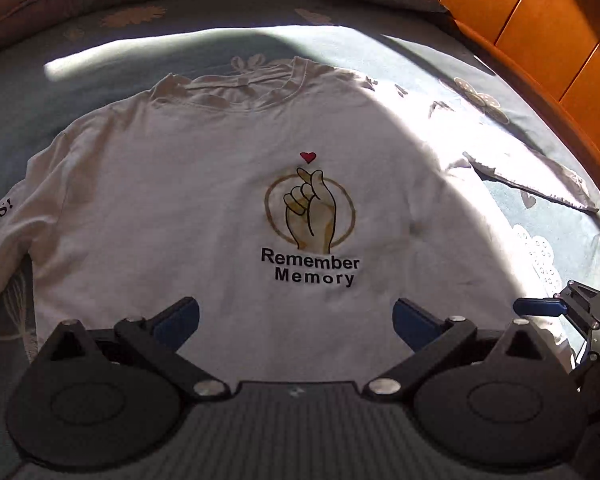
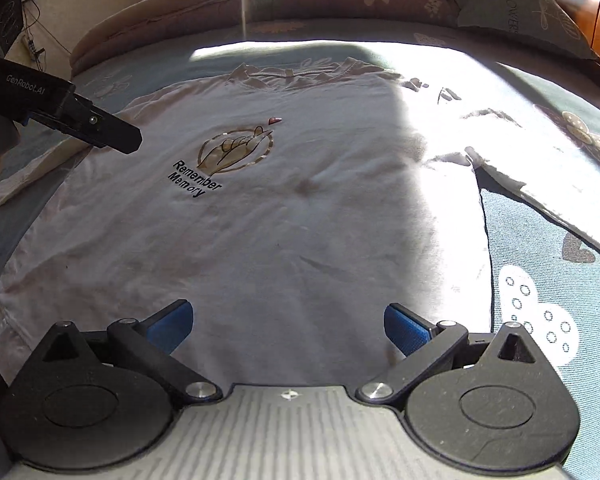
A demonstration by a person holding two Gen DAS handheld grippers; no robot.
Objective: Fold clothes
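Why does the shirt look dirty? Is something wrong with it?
The white T-shirt has faint brownish stains below its print. Its right sleeve lies rumpled. Nothing is torn.

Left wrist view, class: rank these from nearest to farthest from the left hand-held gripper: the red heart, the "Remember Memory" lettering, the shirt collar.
From the left hand-held gripper:
1. "Remember Memory" lettering, just ahead, low on the shirt's chest.
2. Red heart, above the printed hand.
3. Shirt collar, at the far top edge.
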